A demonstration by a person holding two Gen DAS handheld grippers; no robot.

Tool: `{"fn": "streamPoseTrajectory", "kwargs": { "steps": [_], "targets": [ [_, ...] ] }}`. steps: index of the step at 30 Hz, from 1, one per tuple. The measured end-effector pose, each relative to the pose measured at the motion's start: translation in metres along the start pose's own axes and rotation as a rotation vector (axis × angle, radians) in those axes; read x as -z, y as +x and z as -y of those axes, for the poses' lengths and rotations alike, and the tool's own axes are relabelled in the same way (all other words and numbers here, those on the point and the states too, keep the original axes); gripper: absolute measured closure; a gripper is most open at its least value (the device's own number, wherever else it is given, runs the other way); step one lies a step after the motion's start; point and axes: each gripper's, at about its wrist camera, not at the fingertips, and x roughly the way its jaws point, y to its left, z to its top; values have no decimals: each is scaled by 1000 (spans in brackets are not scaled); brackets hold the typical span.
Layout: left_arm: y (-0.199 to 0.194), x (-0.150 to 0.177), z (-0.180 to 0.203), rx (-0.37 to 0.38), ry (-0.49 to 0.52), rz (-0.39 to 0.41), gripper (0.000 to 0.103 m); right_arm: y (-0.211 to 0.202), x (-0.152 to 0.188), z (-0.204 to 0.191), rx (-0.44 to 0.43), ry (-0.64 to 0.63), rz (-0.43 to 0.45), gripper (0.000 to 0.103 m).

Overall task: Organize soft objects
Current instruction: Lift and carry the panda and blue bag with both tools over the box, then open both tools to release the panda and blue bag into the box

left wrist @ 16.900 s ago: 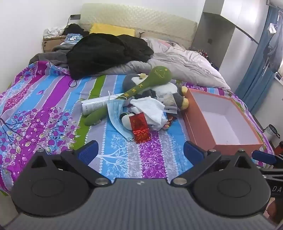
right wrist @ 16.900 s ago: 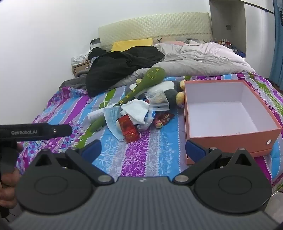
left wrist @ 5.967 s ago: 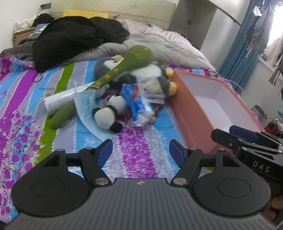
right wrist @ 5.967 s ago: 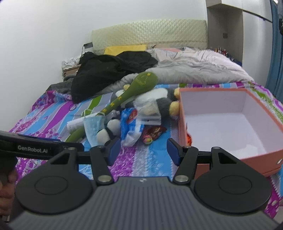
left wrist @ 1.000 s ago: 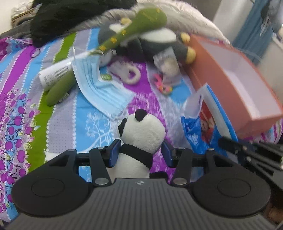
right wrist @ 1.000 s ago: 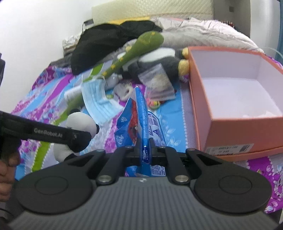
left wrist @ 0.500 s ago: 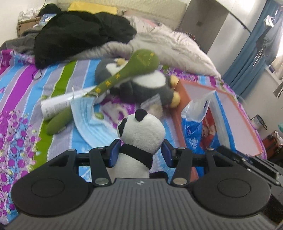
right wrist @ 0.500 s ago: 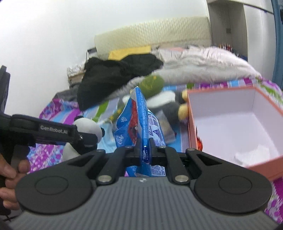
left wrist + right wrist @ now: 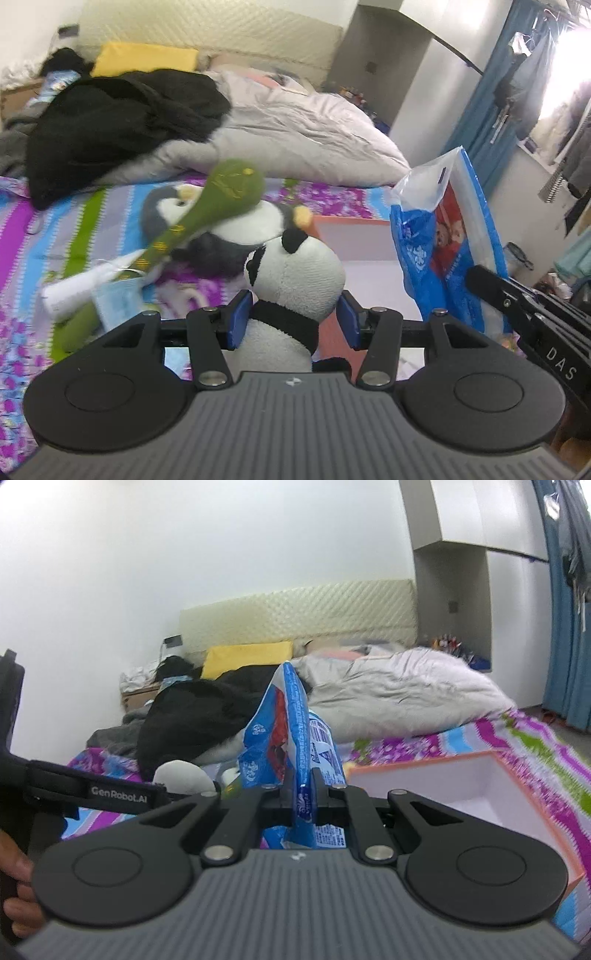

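My left gripper (image 9: pixel 293 319) is shut on a small plush panda (image 9: pixel 295 280), its blue pads pressing the black neck band, and holds it in the air. My right gripper (image 9: pixel 303 799) is shut on a blue and red plastic packet (image 9: pixel 293 731), which stands upright between the jaws; the same packet (image 9: pixel 447 243) shows at the right of the left wrist view. The orange box (image 9: pixel 517 786) with a white inside lies below and to the right. On the striped bedspread remain a plush penguin (image 9: pixel 218 236), a green plush club (image 9: pixel 207 214) and a blue face mask (image 9: pixel 114 299).
A black garment (image 9: pixel 110 122) and a grey duvet (image 9: pixel 303 140) are heaped at the head of the bed, with a yellow pillow (image 9: pixel 245 657) behind. A white tube (image 9: pixel 77 284) lies by the mask. A hand (image 9: pixel 14 882) grips the left tool. Blue curtains (image 9: pixel 491 110) hang at right.
Both grippers have risen with their loads and tilted up, so the bedspread has dropped in view and the headboard and wall now show. Both grips are unchanged.
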Motion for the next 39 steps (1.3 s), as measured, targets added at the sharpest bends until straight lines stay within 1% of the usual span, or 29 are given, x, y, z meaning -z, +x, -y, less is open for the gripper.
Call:
{"fn": "streamPoseTrajectory", "kwargs": {
  "steps": [3,6,8,11,16,20,23,27,30,33,36,37,38,39],
  "targets": [
    [18,-13,11,35,-18,-29,47,4,-7,15,40,-12,0,93],
    [36,-23,24,58,-19,-54,47,13,-12,34,62,18,-30,93],
    [50,-31,36,71,-5,-61,47,23,-12,49,94,36,-62,93],
    [75,-39,53,90,11,-98,47,38,-8,75,121,83,-128,93],
    [124,-43,76,103,22,-178,47,58,6,109,177,115,-224,93],
    [163,-36,91,99,36,-255,47,73,26,133,231,142,-304,93],
    [186,-28,99,91,51,-302,47,81,44,149,255,170,-355,93],
    [206,-17,105,88,64,-344,47,86,66,163,286,196,-402,93],
    [215,-13,110,79,93,-350,47,88,77,169,300,213,-423,92],
    [222,-11,113,73,98,-356,47,89,85,174,303,225,-436,91],
    [226,-11,115,85,101,-364,47,88,87,175,300,235,-439,91],
    [226,-11,117,84,107,-365,44,89,87,175,302,240,-442,90],
    [227,-11,119,71,116,-369,41,90,86,178,303,244,-445,85],
    [228,-11,120,58,123,-368,34,90,86,178,302,246,-444,80]
  ]
}}
